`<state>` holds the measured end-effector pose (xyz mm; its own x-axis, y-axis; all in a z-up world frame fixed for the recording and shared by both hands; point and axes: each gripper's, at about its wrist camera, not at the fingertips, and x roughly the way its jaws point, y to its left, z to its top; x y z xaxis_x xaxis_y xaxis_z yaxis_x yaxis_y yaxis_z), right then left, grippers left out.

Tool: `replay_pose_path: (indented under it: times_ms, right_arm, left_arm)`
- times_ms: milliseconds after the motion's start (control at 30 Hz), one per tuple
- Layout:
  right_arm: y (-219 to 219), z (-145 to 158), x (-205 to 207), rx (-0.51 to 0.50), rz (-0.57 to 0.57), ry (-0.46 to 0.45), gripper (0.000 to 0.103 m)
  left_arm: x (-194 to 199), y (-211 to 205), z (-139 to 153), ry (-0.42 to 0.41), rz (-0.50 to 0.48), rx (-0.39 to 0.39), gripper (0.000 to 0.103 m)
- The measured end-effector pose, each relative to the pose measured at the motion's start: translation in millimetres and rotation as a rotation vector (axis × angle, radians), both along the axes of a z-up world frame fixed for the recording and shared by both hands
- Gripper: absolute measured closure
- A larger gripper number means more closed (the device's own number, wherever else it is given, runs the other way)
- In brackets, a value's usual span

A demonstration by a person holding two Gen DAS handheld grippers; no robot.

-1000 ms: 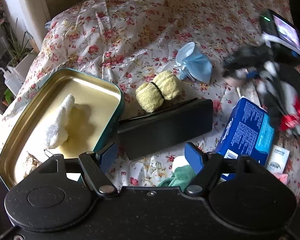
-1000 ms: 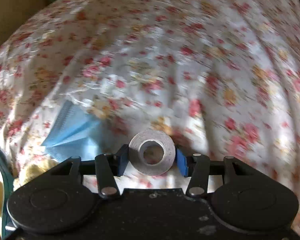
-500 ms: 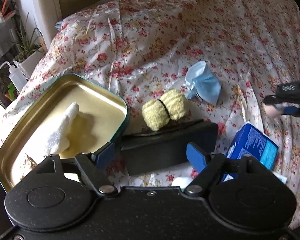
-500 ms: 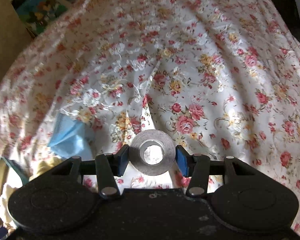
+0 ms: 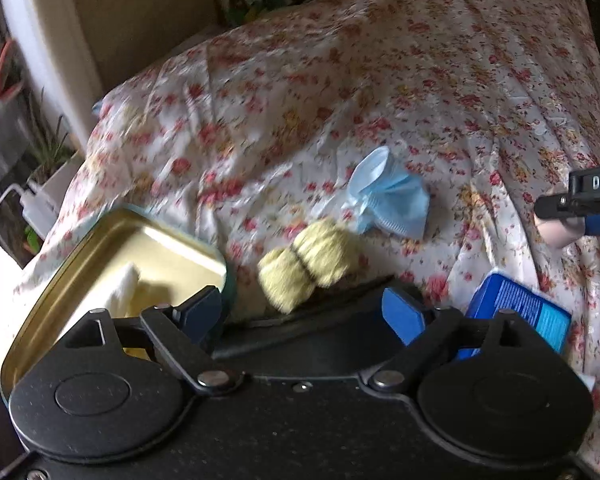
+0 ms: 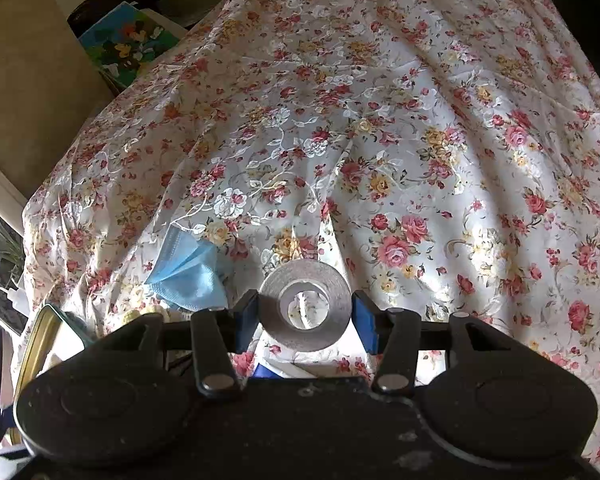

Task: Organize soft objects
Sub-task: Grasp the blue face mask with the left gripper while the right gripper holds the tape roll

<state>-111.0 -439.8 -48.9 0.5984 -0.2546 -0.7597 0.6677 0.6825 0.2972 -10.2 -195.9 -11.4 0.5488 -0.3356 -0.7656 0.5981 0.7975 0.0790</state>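
Above the floral cloth (image 5: 439,92), the left hand-held gripper (image 5: 303,316) has just spread wide, empty. Its next soft target, the yellow banded towel roll (image 5: 307,264), lies beside the gold tin (image 5: 112,236): straddle it squarely. The right hand-held gripper (image 6: 304,316) clamps a grey tape roll (image 6: 305,306).

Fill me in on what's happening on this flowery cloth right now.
A person is sorting things with two hand-held grippers. The right gripper is shut on a grey roll of tape, held above the floral cloth. The left gripper is open, its jaws having just been opening with nothing between them; ahead lie a yellow rolled towel and a blue face mask. The open tin on the left holds a white cloth.
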Motion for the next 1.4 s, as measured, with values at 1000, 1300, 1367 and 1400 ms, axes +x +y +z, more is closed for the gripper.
replay_pose_path:
  times_ms: [1000,1300,1367,1400]
  right_arm:
    - [-40,-24,-10,0.033,-0.132,0.011,0.054]
    - [-37,-25,-5,0.013,-0.109,0.012,0.054]
    - [-38,-25,-6,0.013,-0.112,0.008,0.054]
    - [-39,-26,-7,0.012,-0.114,0.009,0.054]
  left_arm:
    - [63,-141,-67,-0.002,0.065,0.072,0.01]
    - [61,-135,-61,0.055,0.046,0.026,0.048]
    - [58,-131,-52,0.062,0.038,0.003,0.049]
    - [57,-128,-47,0.067,0.033,-0.009,0.049]
